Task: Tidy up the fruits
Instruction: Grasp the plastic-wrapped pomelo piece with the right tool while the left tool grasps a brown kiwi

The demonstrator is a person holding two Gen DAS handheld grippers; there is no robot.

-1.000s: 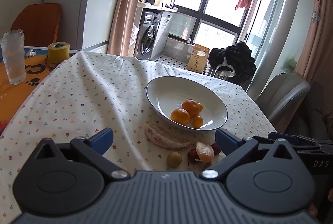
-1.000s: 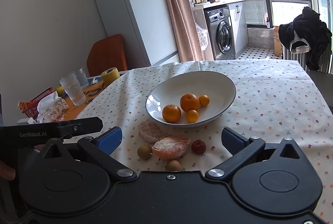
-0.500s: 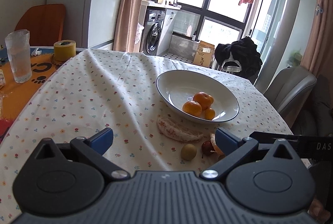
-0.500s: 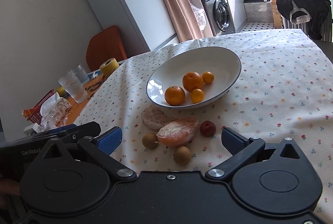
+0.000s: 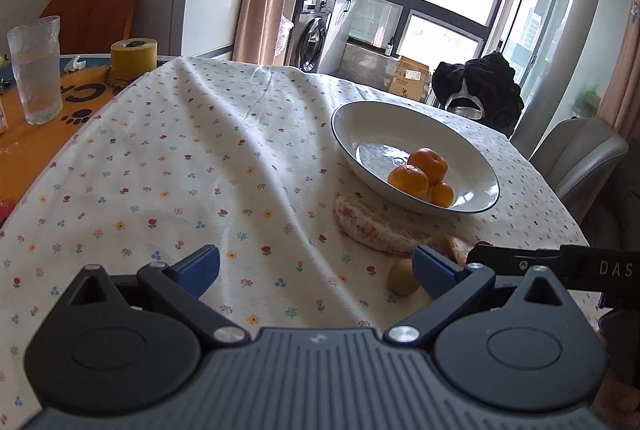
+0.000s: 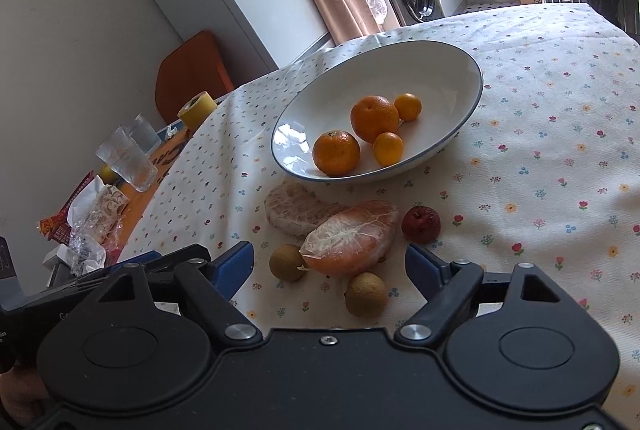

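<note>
Blue pads sit wide apart on the right gripper (image 6: 328,264), which holds nothing and hangs low over the loose fruit. Right under it lie a peeled pomelo piece (image 6: 350,236), a second peeled piece (image 6: 294,210) touching it, two small brown longans (image 6: 366,294) and a red jujube (image 6: 421,224). All of these are on the flowered tablecloth (image 6: 560,134), just beside the white bowl (image 6: 464,70). The left gripper (image 5: 316,270) is spread open too, with nothing in it, off to the side over bare cloth. Inside the bowl are two oranges (image 6: 336,153) and two little kumquats (image 6: 388,149). So the job looks about half done. Five pieces are not in the bowl yet.
</note>
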